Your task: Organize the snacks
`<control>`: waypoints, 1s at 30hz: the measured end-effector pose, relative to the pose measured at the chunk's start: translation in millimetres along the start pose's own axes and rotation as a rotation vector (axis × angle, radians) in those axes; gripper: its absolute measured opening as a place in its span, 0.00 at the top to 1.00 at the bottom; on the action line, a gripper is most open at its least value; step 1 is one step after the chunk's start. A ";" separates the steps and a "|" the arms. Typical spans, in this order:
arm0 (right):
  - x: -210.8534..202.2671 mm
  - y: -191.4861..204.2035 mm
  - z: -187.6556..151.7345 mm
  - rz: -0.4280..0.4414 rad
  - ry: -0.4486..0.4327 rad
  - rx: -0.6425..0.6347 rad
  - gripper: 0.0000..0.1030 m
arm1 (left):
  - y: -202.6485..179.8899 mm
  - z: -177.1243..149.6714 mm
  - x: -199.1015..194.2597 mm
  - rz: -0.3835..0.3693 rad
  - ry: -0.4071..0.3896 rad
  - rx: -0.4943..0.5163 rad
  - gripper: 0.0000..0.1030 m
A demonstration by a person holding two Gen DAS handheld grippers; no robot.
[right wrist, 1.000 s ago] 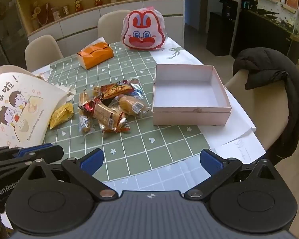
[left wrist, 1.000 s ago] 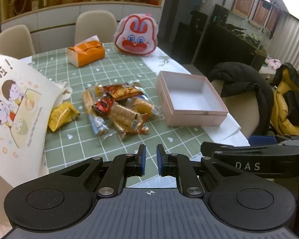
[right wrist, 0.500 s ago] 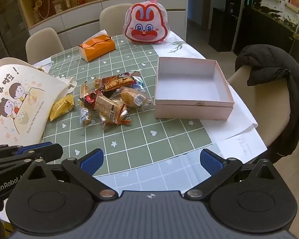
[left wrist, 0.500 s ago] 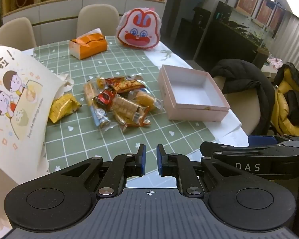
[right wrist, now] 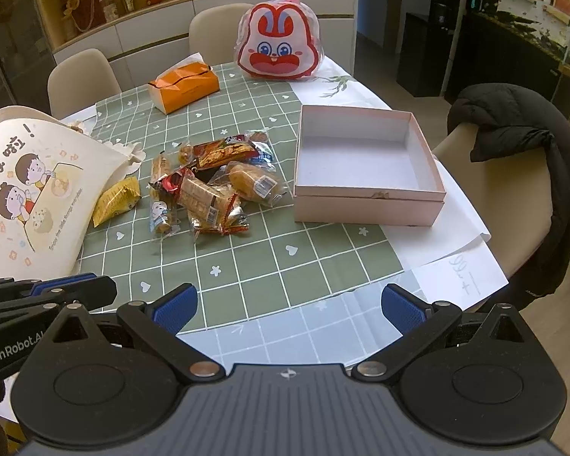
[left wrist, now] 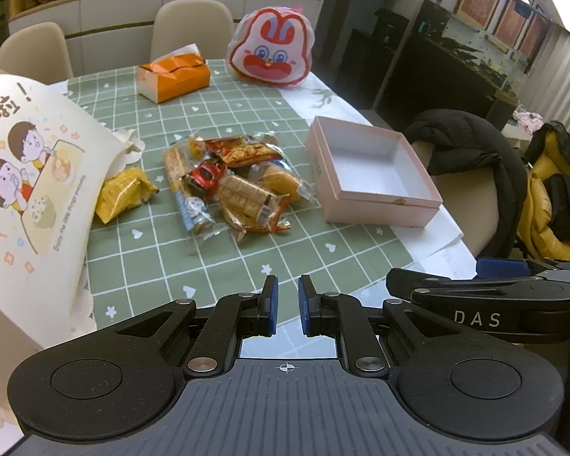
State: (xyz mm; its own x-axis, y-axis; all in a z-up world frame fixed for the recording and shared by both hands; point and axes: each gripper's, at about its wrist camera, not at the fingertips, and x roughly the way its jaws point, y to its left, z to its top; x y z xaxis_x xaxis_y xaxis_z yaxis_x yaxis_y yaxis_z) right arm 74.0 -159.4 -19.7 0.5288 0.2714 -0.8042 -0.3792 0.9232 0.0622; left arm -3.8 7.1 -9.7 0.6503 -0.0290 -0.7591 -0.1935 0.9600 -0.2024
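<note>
A pile of wrapped snacks [left wrist: 231,186] [right wrist: 209,186] lies mid-table on the green checked cloth. A yellow snack packet [left wrist: 123,193] [right wrist: 114,199] lies apart to its left. An empty pink box [left wrist: 372,174] [right wrist: 364,163] stands to the right of the pile. My left gripper [left wrist: 285,304] is nearly shut with a narrow gap and holds nothing, near the table's front edge. My right gripper [right wrist: 288,306] is wide open and empty, also over the front edge. Each gripper shows at the edge of the other's view.
A cream cartoon bag [left wrist: 26,186] [right wrist: 22,186] stands at the left. An orange tissue box [left wrist: 173,76] [right wrist: 184,85] and a rabbit-face bag [left wrist: 271,53] [right wrist: 279,47] sit at the back. A chair with a black jacket [right wrist: 520,174] stands right of the table.
Both grippers have moved forward and lower toward the table; the snacks and box appear nearer. Jaw openings are unchanged.
</note>
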 end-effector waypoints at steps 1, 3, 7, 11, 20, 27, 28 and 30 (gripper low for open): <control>0.3 0.3 -0.2 0.000 0.001 -0.002 0.00 | 0.3 0.0 -0.1 -0.001 0.001 -0.002 0.86; 0.9 0.9 -0.5 0.000 0.004 -0.005 0.00 | 0.5 0.6 -0.5 -0.004 0.003 -0.004 0.86; 0.8 1.6 -0.2 0.003 0.005 -0.006 0.00 | 0.3 0.1 -0.3 -0.003 0.003 -0.004 0.86; 0.5 2.4 -0.9 0.003 0.002 -0.007 0.00 | 0.1 -0.9 0.5 -0.007 0.009 -0.005 0.86; 0.6 2.7 -1.3 0.003 0.002 -0.007 0.00 | -0.8 -0.3 1.0 -0.013 0.013 -0.005 0.86; 1.7 2.3 -1.6 0.001 0.002 -0.004 0.00 | -0.7 0.3 1.6 -0.015 0.013 -0.006 0.86; 1.7 2.2 -1.5 0.001 0.001 -0.005 0.00 | -0.4 0.3 1.9 -0.015 0.014 -0.007 0.86; 1.8 2.1 -1.5 0.002 0.002 -0.006 0.00 | -0.2 -0.1 2.6 -0.014 0.016 -0.011 0.86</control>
State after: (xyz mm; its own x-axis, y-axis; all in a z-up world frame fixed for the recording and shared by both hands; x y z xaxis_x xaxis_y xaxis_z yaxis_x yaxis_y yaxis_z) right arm 73.0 -157.4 -21.9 0.5270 0.2724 -0.8050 -0.3842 0.9213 0.0603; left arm -2.1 6.8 -11.7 0.6412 -0.0471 -0.7659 -0.1925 0.9563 -0.2200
